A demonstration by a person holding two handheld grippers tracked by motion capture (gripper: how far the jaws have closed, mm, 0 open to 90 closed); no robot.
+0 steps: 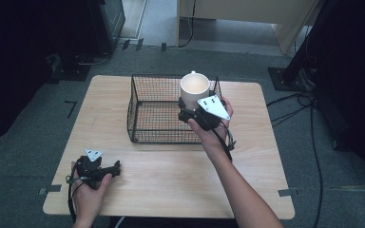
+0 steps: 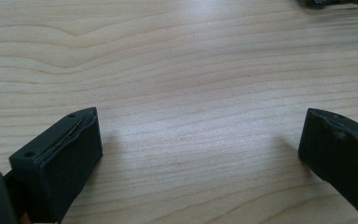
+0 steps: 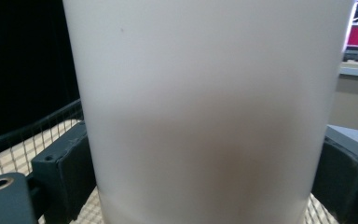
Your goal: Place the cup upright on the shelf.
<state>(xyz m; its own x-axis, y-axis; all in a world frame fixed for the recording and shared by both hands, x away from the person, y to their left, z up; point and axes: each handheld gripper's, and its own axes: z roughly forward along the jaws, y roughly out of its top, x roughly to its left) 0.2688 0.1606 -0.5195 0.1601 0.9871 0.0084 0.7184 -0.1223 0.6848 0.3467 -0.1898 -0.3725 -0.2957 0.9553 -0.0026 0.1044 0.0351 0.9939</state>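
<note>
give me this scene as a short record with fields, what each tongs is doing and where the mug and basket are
right tongs: shut on the white mug, jaws pressed on either side of its wall
white mug: upright, open end up, held over the right rear part of the basket, looks empty
wire basket: black mesh, at the middle rear of the table
left tongs: open, jaws wide apart over bare wood, holding nothing
left tongs position: near the table's front left corner
table: light wood
</note>
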